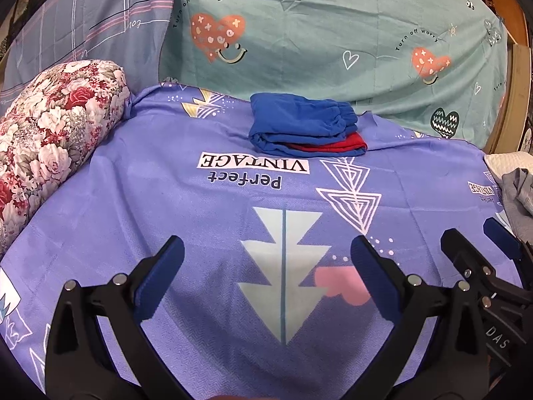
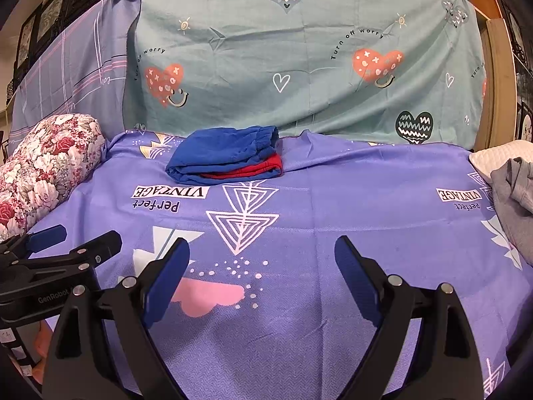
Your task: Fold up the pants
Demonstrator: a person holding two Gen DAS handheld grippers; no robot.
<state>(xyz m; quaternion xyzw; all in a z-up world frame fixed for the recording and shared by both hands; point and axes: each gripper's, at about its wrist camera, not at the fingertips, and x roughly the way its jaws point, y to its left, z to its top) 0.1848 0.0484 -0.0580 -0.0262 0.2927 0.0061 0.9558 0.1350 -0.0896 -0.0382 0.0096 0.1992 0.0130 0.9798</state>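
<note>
Blue pants with red panels (image 1: 304,128) lie folded in a compact stack at the far middle of the purple printed sheet (image 1: 200,220); they also show in the right wrist view (image 2: 226,155). My left gripper (image 1: 268,250) is open and empty, hovering over the sheet well in front of the pants. My right gripper (image 2: 261,250) is open and empty, beside the left one and level with it. The right gripper shows at the right edge of the left wrist view (image 1: 479,243), and the left gripper at the left edge of the right wrist view (image 2: 76,236).
A floral rolled quilt (image 1: 50,140) lies along the left side. A grey garment (image 2: 514,196) and a white pillow (image 2: 496,155) sit at the right edge. A teal heart-print sheet (image 2: 299,66) hangs behind, with a grey checked sheet (image 1: 83,26) to its left.
</note>
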